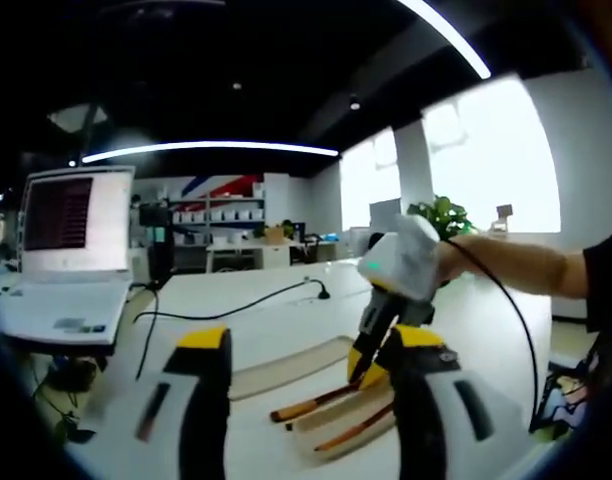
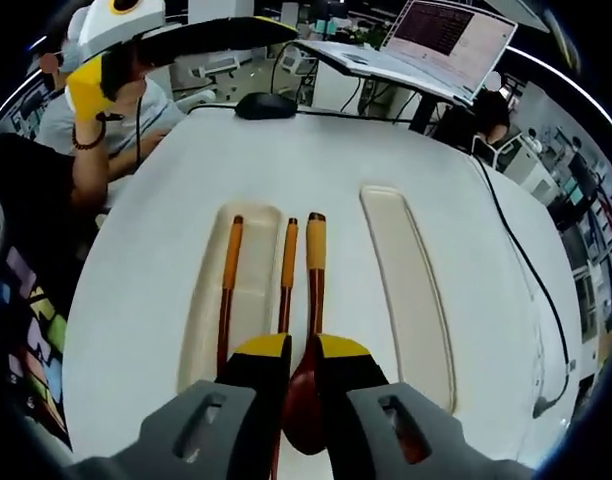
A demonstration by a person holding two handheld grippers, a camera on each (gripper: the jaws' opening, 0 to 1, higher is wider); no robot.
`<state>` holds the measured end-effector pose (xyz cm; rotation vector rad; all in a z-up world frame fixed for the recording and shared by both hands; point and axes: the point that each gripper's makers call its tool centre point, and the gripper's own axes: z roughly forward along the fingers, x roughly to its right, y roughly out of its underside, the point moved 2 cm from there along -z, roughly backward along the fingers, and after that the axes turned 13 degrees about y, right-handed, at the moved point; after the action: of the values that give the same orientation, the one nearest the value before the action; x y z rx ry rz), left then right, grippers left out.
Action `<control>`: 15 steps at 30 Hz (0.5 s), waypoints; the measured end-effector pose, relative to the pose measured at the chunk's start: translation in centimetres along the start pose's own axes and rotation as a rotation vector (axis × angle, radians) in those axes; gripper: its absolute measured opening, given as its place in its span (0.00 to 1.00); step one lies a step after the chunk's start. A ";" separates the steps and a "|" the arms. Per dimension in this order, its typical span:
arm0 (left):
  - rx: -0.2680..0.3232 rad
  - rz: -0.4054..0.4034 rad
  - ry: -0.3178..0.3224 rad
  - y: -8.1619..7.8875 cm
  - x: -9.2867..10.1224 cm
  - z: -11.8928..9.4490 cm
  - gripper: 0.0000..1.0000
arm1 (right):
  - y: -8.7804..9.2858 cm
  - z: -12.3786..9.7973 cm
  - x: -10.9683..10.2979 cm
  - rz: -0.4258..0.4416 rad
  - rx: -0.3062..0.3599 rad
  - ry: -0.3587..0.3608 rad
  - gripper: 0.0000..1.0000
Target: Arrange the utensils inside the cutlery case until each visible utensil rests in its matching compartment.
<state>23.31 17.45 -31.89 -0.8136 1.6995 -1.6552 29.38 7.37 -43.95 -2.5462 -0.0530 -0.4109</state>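
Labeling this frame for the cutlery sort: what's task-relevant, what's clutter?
Job:
- cutlery case
- spoon, clamped in right gripper
- two chopsticks
- left gripper, open

Lying about:
- laptop
- mouse
- cable
- potted plant

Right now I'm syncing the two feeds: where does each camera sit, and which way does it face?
Left gripper view: rides the left claw, low over the table, facing the laptop and windows; a forearm shows.
Right gripper view: rides the right claw, looking down at the cutlery case; closed on the spoon.
Shared: case, laptop, each other's claw.
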 end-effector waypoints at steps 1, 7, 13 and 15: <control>-0.001 0.000 0.001 0.0 0.0 0.0 0.67 | -0.1 0.0 -0.1 -0.006 0.002 -0.001 0.08; -0.004 0.001 0.003 0.1 0.2 0.1 0.67 | -0.2 0.4 -0.6 -0.016 0.017 -0.024 0.08; -0.003 -0.001 0.000 0.1 0.1 0.0 0.67 | -0.2 0.5 -0.7 -0.011 0.009 -0.029 0.08; -0.003 -0.001 0.000 0.1 0.0 0.0 0.67 | -0.3 0.5 -0.8 -0.013 0.008 -0.029 0.08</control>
<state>23.33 17.43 -31.94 -0.8159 1.7018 -1.6541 28.70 7.89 -44.46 -2.5457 -0.0815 -0.3779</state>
